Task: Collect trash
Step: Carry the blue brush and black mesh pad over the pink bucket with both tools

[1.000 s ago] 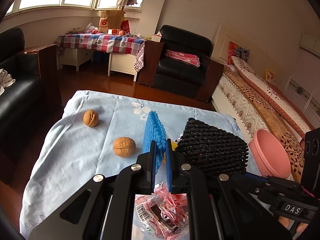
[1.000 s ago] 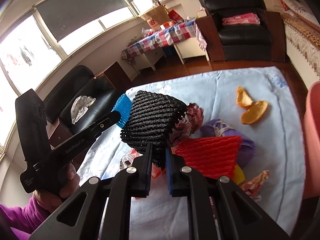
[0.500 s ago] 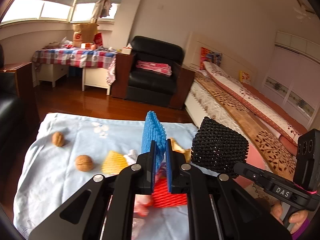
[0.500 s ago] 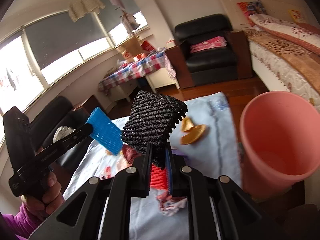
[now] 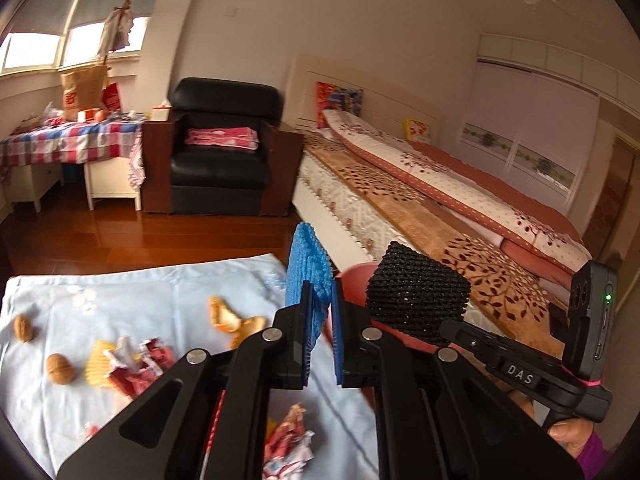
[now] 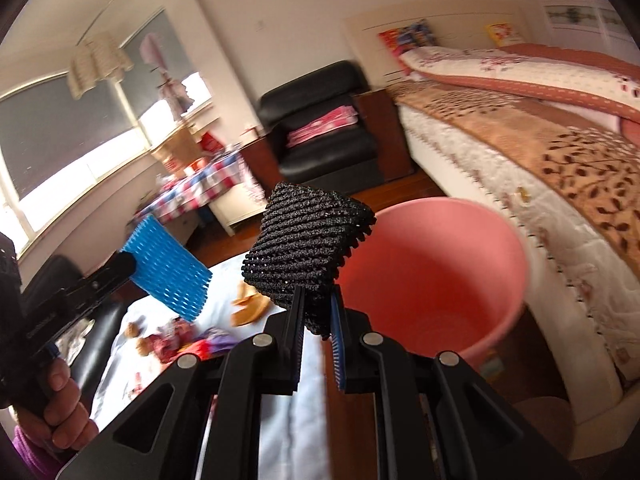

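Far left on the pale blue cloth (image 5: 132, 292) I see two walnuts (image 5: 60, 367), then a yellow foam scrap (image 5: 97, 364) touching crumpled red-and-white wrappers (image 5: 138, 362), and orange peel (image 5: 236, 322) a bit further right. My left gripper (image 5: 320, 304) is clenched on the blue foam net (image 5: 306, 270), which stands upright out of the jaws, up off the cloth. In the right wrist view, that same net (image 6: 168, 270) sticks out flat from the left tool, with my left hand (image 6: 60, 408) wrapped around its handle at the picture's edge. Moving right, my right gripper (image 6: 316, 308) is clamped on the lower corner of the black foam net (image 6: 306, 240), a bulky mesh lump held in the air just beside the rim of the pink bucket (image 6: 436, 272). From the left camera, the black net (image 5: 416, 296) hides most of the bucket; only a sliver of its rim (image 5: 354, 270) shows between the two nets. The bucket stands on the floor between the cloth's edge and the bed (image 6: 520, 148), its mouth open towards me. Its bottom looks bare as far as I can see.
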Demonstrator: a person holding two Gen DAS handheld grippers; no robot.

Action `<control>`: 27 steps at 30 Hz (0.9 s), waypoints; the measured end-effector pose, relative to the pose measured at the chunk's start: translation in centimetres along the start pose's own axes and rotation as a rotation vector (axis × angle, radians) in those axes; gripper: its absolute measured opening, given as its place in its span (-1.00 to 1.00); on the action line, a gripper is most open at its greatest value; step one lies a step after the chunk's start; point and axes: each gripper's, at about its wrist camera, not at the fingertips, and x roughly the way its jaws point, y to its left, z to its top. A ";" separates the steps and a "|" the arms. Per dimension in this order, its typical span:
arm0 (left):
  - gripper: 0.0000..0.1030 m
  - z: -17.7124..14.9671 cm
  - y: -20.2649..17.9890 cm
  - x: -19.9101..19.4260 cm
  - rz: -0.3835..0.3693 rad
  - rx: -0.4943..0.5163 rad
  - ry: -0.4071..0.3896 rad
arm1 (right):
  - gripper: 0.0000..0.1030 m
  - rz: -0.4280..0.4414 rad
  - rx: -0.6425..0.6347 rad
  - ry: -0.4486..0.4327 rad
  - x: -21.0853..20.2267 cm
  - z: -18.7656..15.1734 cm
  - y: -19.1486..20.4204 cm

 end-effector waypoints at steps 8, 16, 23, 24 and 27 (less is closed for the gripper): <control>-0.84 -0.1 -5.2 5.0 -0.128 0.054 0.061 | -0.77 -0.122 0.045 -0.021 -0.2 0.3 -4.8; -0.84 -1.7 -8.5 9.5 -0.160 0.093 0.123 | -0.77 -0.195 0.090 0.019 0.4 -0.2 -7.7; -0.84 -3.1 -8.1 11.7 -0.137 0.090 0.179 | -0.76 -0.216 0.100 0.046 1.3 -0.4 -8.8; -0.84 -3.1 -8.1 11.8 -0.136 0.086 0.187 | -0.76 -0.216 0.103 0.050 1.4 -0.4 -8.9; -0.84 -3.3 -7.8 12.2 -0.133 0.078 0.203 | -0.76 -0.214 0.103 0.056 1.6 -0.5 -8.9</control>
